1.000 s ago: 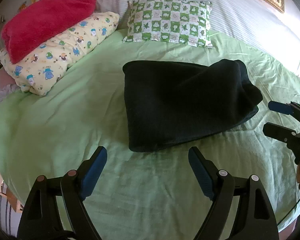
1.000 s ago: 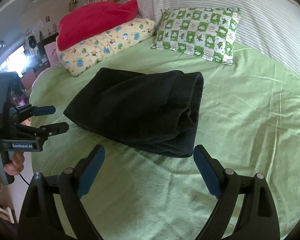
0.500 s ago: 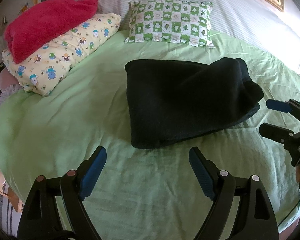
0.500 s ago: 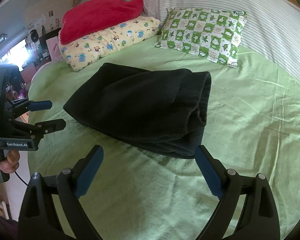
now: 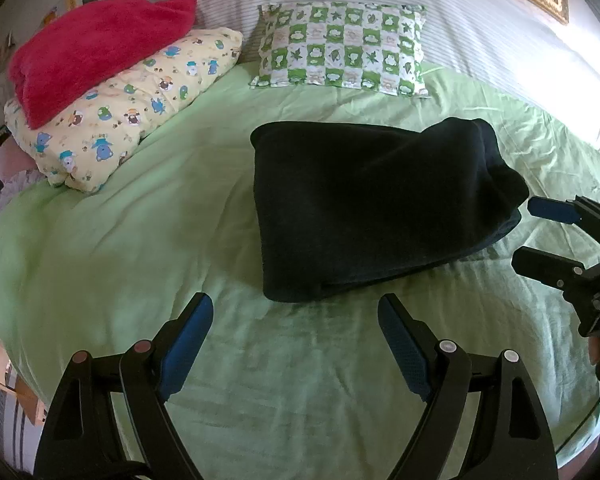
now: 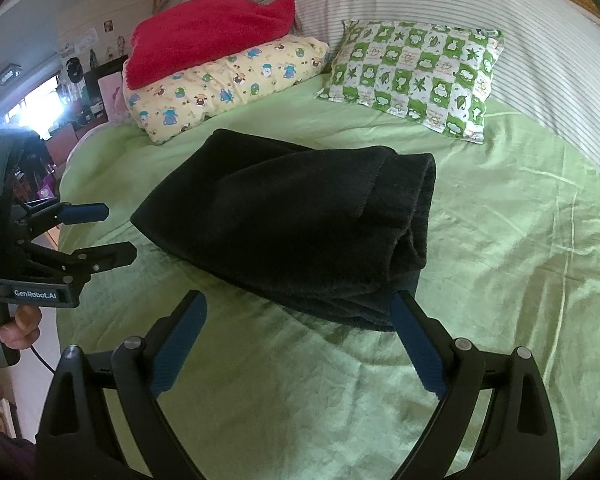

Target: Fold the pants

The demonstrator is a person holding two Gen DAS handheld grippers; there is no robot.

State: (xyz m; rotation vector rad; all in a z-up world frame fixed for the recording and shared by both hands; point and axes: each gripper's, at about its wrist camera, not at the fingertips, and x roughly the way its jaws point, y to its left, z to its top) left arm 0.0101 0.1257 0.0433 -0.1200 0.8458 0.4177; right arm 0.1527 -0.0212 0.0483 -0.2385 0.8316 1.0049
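The dark navy pants (image 5: 372, 208) lie folded into a thick rectangle on the green bed sheet (image 5: 140, 248). They also show in the right wrist view (image 6: 296, 224). My left gripper (image 5: 294, 308) is open and empty, just short of the pants' near edge; it also shows in the right wrist view (image 6: 118, 232). My right gripper (image 6: 298, 304) is open and empty, its jaws standing to either side of the pants' near edge, not touching. It shows at the right in the left wrist view (image 5: 530, 232), beside the bundle's rolled end.
A green checked pillow (image 5: 340, 48) lies behind the pants. A yellow cartoon pillow (image 5: 120, 116) with a red blanket (image 5: 92, 48) on it sits at the back left. A white striped headboard cushion (image 5: 480, 28) runs along the back. Bedside clutter (image 6: 40, 128) stands beyond the bed's left edge.
Both grippers have moved slightly closer to the pants. The pants have not moved. Both grippers stay open.
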